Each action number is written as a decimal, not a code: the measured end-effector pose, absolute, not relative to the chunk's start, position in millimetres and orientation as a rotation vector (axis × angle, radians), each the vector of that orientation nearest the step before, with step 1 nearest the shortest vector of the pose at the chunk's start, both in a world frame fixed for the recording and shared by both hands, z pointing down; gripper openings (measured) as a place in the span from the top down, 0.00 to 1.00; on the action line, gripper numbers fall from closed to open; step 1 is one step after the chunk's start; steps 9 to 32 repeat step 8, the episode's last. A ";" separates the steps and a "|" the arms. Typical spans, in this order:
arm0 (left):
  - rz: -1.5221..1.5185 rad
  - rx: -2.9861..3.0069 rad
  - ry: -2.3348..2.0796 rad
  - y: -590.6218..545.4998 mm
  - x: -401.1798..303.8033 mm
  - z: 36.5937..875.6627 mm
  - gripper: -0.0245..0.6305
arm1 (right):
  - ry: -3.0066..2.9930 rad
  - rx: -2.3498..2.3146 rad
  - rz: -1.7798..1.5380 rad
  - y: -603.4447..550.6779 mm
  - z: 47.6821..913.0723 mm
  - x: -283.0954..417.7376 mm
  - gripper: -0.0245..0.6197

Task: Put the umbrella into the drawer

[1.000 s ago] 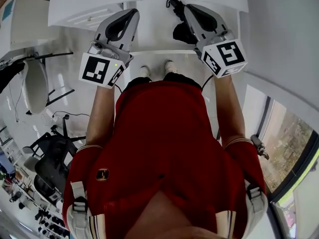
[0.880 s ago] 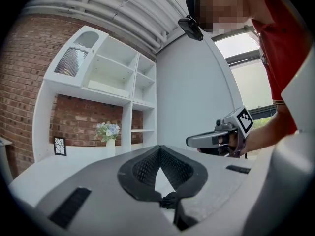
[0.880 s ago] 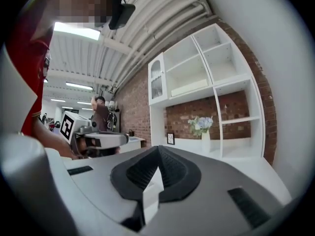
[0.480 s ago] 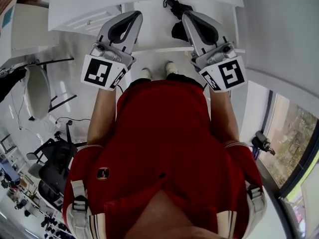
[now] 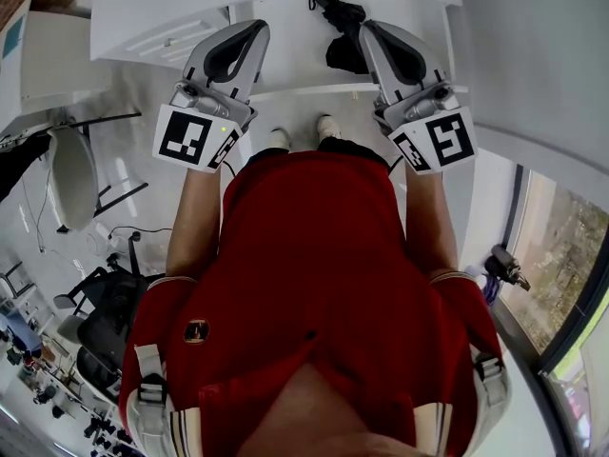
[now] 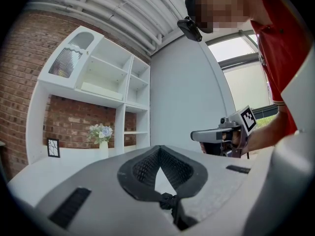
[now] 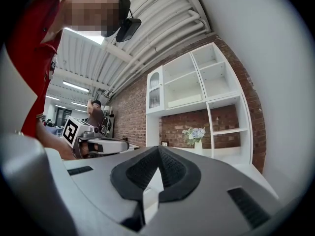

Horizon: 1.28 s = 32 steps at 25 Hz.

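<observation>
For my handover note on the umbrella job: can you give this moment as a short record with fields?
umbrella: black, folded, appears to lie in the drawer's right part
drawer: white, pulled open in front of the person's feet
left gripper: held level, fingers together, nothing between them
right gripper: held level next to the umbrella, fingers together, empty
task state: umbrella in, drawer not yet shut

drawer [image 5: 285,50] left side — bare, free to pass | right side — umbrella [image 5: 341,38] in the way
</observation>
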<state>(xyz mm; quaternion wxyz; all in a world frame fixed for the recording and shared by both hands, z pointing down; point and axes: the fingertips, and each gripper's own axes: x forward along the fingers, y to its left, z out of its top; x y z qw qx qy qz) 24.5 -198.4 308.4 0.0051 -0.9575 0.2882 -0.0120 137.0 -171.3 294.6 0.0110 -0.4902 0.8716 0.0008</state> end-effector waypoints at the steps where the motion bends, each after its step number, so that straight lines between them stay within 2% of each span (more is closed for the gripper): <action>1: -0.039 -2.999 0.901 -197.6 24.7 308.7 0.96 | 2.722 -1.528 0.002 -170.8 295.1 136.8 0.97; 32: -0.033 -2.998 0.885 -196.7 26.6 303.2 0.96 | 2.735 -1.533 -0.002 -170.8 294.7 137.1 0.97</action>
